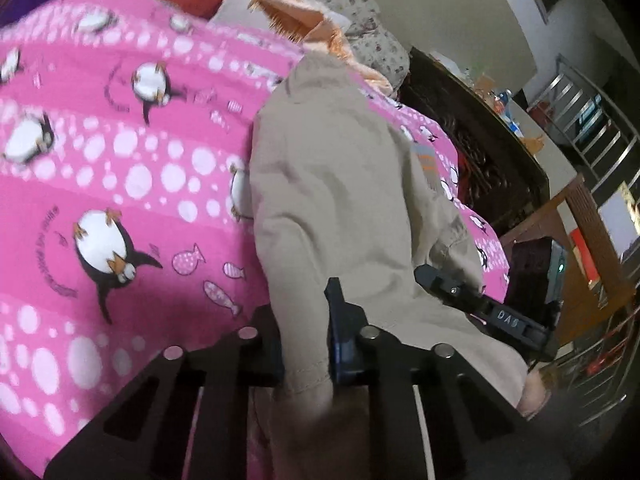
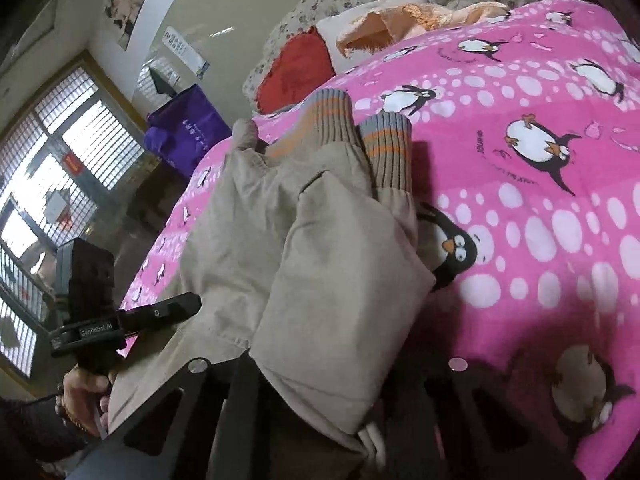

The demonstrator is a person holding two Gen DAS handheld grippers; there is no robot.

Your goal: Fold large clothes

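Beige trousers with grey and orange striped rib cuffs lie lengthwise on a pink penguin-print bedspread. My left gripper is shut on the near edge of the trousers, with fabric pinched between its blue pads. My right gripper is shut on the other side of the same near end; its fingers are hidden under the bunched cloth. Each gripper shows in the other's view: the right one in the left wrist view, the left one in the right wrist view.
Pillows, a red cushion and an orange cloth lie at the head of the bed. A dark carved headboard and wooden furniture stand to the right. A purple bag stands by the window side.
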